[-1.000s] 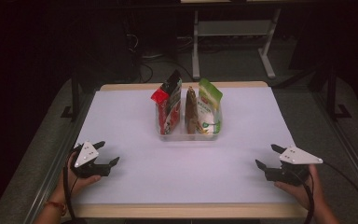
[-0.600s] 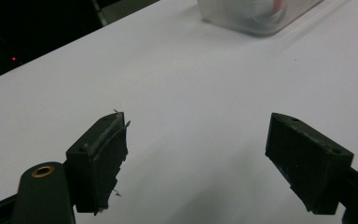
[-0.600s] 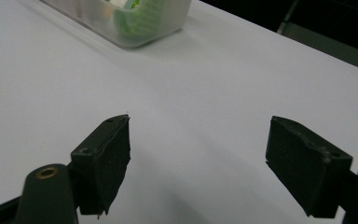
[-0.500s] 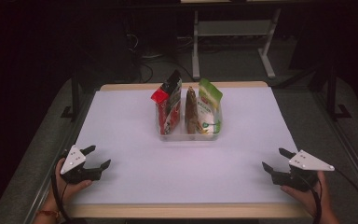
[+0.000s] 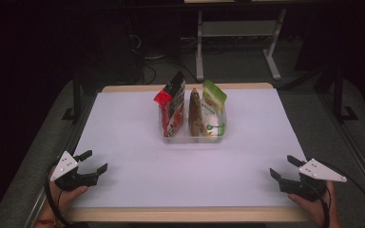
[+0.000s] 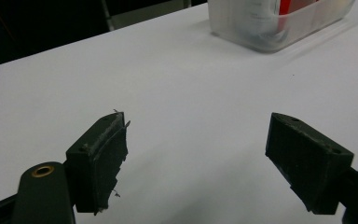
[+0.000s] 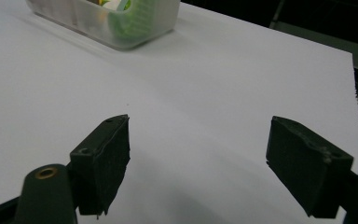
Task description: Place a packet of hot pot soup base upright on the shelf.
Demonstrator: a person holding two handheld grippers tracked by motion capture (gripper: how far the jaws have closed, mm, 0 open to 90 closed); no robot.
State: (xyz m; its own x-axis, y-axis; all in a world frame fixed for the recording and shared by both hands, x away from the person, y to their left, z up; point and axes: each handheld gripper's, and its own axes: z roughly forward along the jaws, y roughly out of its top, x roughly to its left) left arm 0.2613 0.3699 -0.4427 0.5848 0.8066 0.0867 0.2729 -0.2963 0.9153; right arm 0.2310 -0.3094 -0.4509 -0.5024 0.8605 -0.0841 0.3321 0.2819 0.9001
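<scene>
Both grippers rest at the near tabletop (image 5: 138, 142) corners, fingers spread and empty. The clear plastic bin (image 5: 193, 138) lies well ahead of the left gripper (image 5: 93, 162) and right gripper (image 5: 281, 167), midway between them, neither nearer. Its upright glossy pouches, red (image 5: 170, 107), brown (image 5: 195, 111) and green (image 5: 213, 108), stand side by side.

Clear tub cropped in both gripper views.
The clear tub (image 6: 279, 28) leaves the frame at twelve o'clock; print on its snack pouches (image 5: 192, 109) is too small to read.
</scene>
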